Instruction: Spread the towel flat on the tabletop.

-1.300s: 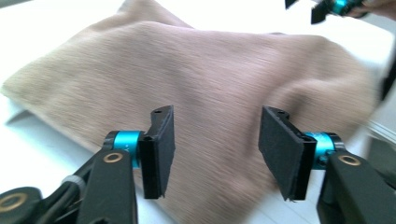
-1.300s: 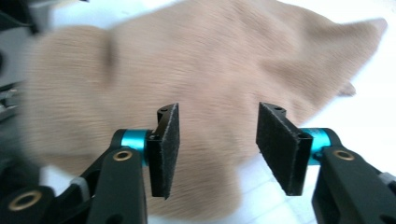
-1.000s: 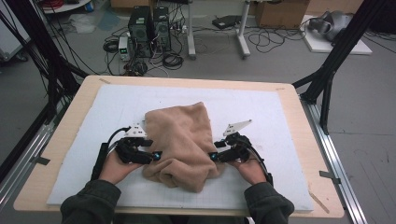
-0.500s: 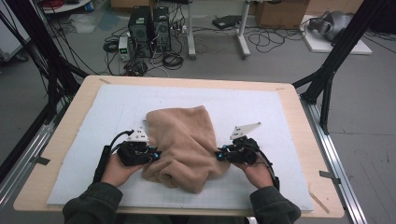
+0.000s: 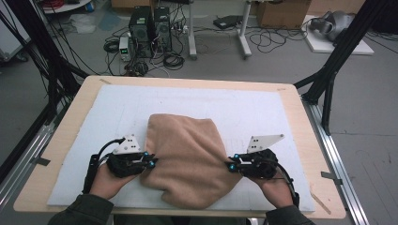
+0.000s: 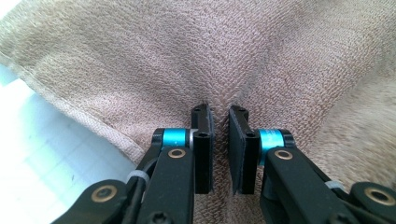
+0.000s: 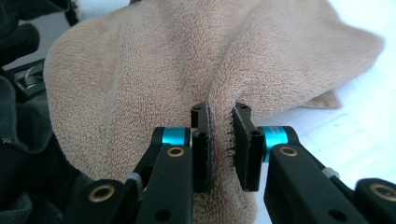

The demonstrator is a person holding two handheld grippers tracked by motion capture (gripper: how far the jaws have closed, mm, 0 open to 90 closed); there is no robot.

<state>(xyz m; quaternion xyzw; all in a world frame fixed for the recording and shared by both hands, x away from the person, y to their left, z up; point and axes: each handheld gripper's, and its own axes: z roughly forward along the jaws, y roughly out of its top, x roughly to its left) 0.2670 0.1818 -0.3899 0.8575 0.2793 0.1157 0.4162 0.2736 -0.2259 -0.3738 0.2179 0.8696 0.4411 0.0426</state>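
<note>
A tan terry towel (image 5: 187, 159) lies bunched on the white mat (image 5: 117, 108). My left gripper (image 5: 151, 161) is at the towel's left edge and my right gripper (image 5: 230, 165) at its right edge, both pointing inward. In the left gripper view the left gripper (image 6: 220, 116) is shut on a raised fold of the towel (image 6: 261, 60). In the right gripper view the right gripper (image 7: 220, 114) pinches a ridge of the towel (image 7: 140, 70) the same way. Both pairs of jaws have just been closing, with cloth between them.
The mat covers a wooden table (image 5: 300, 122) with black frame legs (image 5: 333, 70) at its corners. Computers (image 5: 150, 26) and cables lie on the floor beyond the far edge. A person's hands (image 5: 108, 180) come in from the near edge.
Both grippers have closed onto the towel's side edges. The right hand has drawn out to the right and toward the near edge, the left slightly so, and the towel is pulled wider between them.
</note>
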